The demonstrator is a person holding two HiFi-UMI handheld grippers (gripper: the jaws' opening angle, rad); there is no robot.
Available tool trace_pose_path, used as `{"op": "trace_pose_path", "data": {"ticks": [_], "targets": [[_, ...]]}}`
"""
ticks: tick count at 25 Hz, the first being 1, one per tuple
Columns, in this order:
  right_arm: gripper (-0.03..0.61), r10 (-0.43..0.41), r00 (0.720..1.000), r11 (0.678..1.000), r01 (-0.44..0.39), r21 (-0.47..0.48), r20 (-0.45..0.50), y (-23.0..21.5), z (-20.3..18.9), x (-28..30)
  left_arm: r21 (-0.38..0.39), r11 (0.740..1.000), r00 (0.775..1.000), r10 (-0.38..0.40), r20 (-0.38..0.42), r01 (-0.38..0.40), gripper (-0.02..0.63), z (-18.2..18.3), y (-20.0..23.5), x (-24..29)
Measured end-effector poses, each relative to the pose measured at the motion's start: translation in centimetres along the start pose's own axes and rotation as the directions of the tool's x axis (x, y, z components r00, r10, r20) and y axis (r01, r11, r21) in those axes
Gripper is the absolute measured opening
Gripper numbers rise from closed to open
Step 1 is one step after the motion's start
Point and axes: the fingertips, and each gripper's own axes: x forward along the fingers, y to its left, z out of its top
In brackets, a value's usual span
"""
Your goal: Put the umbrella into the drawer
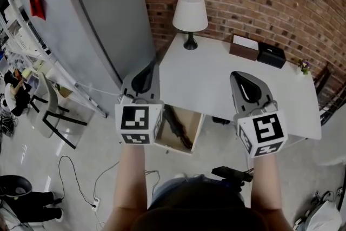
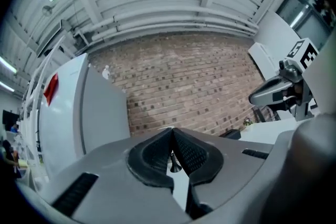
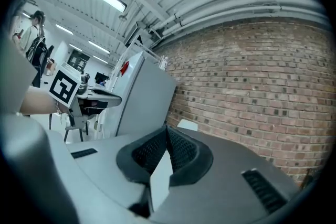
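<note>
**Umbrella lies in the open drawer, both grippers up and empty**

Brick walling closes the far side of the room, with a tall grey cabinet point(image 1: 92, 24) at the left and a white table point(image 1: 216, 84) in front of it.

Starting at the left, the left gripper point(image 1: 145, 74) is held level above the table's near-left corner. In its own view its pads point(image 2: 155, 157) meet at the tips with nothing between them.

Just to its right and lower down, the drawer point(image 1: 198, 131) stands pulled out from under the table's near edge. The umbrella point(image 1: 177, 127) lies inside on the drawer floor. It is dark, folded into a slim bundle, and set on a diagonal: its long axis runs from the far-left corner toward the near-right one. Which end carries the handle I cannot tell.

By its look it should be light, with soft and rather slippery cloth over a stiff shaft. A grip across the middle of the bundle would likely balance it best. A pinch on loose cloth alone might slide off.

A white lamp point(image 1: 190, 14) stands at the table's far edge.

Further right, the right gripper point(image 1: 244, 84) is likewise closed on nothing, well clear of the drawer. Two boxes point(image 1: 244, 46) sit by the wall at the far right.
</note>
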Motion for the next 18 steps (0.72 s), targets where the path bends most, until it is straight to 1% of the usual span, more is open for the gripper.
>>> {"op": "trace_pose_path", "data": {"ticks": [4,6,11,18], "targets": [[0.0,-0.034,0.998,0.999,0.035,-0.017,0.045,-1.3,2.2,-0.1,0.118,0.993,0.999,0.006,0.053,-0.012,0.003,2.8,0.2,-0.1],[0.0,-0.046,0.997,0.999,0.047,-0.013,0.063,-1.7,3.0,-0.2,0.159,0.987,0.997,0.021,0.067,-0.032,0.003,3.8,0.4,-0.1],[0.0,-0.063,0.995,0.997,0.066,-0.031,0.078,-2.0,3.8,-0.5,0.18,0.982,0.995,0.05,0.085,-0.065,0.003,4.4,0.6,-0.2],[0.0,-0.088,0.991,0.992,0.096,-0.077,0.106,-2.3,4.5,-0.7,0.17,0.981,0.991,0.078,0.107,-0.096,0.003,5.1,1.3,-0.6]]}}
